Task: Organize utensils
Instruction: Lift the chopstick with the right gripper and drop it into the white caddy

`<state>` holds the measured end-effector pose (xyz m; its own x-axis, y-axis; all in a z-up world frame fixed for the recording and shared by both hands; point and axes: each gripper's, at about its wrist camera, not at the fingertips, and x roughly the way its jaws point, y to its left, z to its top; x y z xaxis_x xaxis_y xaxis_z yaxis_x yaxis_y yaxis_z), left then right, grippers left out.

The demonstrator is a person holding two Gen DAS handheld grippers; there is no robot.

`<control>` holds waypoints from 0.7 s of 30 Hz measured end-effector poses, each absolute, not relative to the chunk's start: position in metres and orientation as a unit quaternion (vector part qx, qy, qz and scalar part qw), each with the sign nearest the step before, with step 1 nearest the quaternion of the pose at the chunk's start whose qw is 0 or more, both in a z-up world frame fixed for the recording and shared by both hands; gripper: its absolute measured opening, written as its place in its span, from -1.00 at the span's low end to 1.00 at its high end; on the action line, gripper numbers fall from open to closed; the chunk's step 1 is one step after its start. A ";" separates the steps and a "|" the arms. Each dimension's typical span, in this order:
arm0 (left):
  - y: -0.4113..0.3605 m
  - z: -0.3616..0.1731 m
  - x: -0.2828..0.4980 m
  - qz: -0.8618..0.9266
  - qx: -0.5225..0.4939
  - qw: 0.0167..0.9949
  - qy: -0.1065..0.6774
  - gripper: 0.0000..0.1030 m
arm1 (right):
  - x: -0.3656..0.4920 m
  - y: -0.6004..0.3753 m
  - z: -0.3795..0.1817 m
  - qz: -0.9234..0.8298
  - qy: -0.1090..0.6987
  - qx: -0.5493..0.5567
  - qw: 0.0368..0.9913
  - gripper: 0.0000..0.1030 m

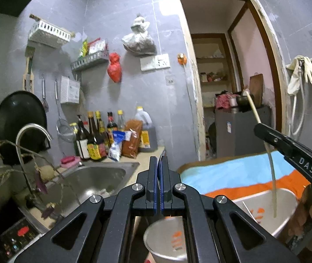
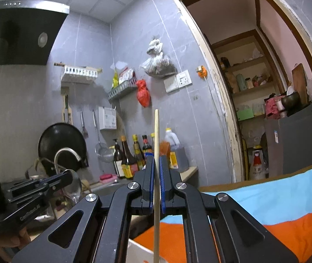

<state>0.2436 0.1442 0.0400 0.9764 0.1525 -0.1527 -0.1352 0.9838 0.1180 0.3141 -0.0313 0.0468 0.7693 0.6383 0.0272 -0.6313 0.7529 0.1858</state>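
Your right gripper (image 2: 156, 171) pinches a single wooden chopstick (image 2: 156, 175) between its blue pads (image 2: 162, 182); the stick stands close to upright, its top rising above the fingertips and its lower end running down past the white container (image 2: 138, 252) at the bottom of the right wrist view. From the left wrist camera the same chopstick (image 1: 273, 179) reaches down into the white tub (image 1: 263, 208), with its upper part angling up past the right gripper (image 1: 260, 129) toward the doorway. A second thin stick, probably another chopstick (image 1: 249, 211), lies inside that tub, though it is too small to be sure.

Your left gripper (image 1: 158, 162) has its pads (image 1: 155, 182) pressed nearly together on a thin metal handle (image 1: 161, 164). In the right wrist view that gripper (image 2: 68, 176) shows on the left with a shiny spoon bowl (image 2: 73, 186) at its tip, so you are holding a metal spoon there. A metal cup (image 1: 166, 239) sits just below the left gripper's fingers.

The tub rests on a blue and orange cloth (image 1: 232, 175). Beyond, on the left, are a steel sink (image 1: 103, 179), a curved tap (image 1: 32, 131), a row of sauce bottles (image 1: 96, 135) and a black wok (image 1: 20, 114) against the grey tiled wall.
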 end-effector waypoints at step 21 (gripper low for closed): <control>0.154 0.057 0.223 -0.072 -0.101 0.978 0.166 -0.48 | 0.277 -0.062 0.066 0.360 0.079 0.049 0.928 -0.53</control>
